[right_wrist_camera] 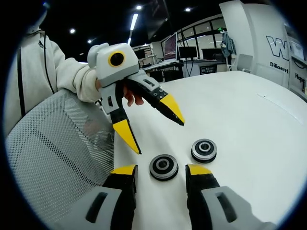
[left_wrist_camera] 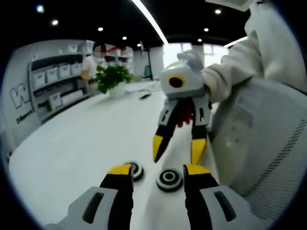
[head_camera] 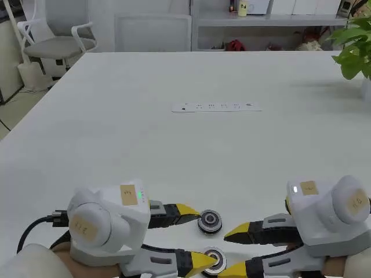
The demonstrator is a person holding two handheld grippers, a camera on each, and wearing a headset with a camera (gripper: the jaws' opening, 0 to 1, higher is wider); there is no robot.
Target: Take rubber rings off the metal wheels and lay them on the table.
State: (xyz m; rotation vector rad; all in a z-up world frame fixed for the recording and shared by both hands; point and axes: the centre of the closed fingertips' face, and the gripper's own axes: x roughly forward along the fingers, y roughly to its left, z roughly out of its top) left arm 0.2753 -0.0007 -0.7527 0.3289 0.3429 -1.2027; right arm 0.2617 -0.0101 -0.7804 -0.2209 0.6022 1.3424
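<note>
White and broad, the counter point(head_camera: 174, 75) carries a flush socket strip point(head_camera: 215, 107) across its middle, which we take as our marker. Well on our side of that strip, close to the counter's near edge, lie two small metal wheels: the far wheel point(head_camera: 209, 221) and, just nearer us, the near wheel point(right_wrist_camera: 163, 166). Each wears a black rubber ring point(right_wrist_camera: 152, 167) around its rim.

The left hand-held gripper point(head_camera: 200, 237) reaches in from the strip's left end, the right hand-held gripper point(head_camera: 226, 252) from its right end. Each has its jaws spread and holds nothing. In both gripper views the near wheel sits in the gap, untouched.

We judge the wheels stiff, light and apt to skate on the smooth top, and the rings soft, stretchy and grippy. We would pin one wheel by its metal faces and pinch the ring at its outer edge to peel it off.

On a wall point(right_wrist_camera: 278, 48) we read a large "W" with smaller words starting "Dili"; the rest is unclear. The grippers' tan labels point(head_camera: 128, 194) are too blurred to read.
</note>
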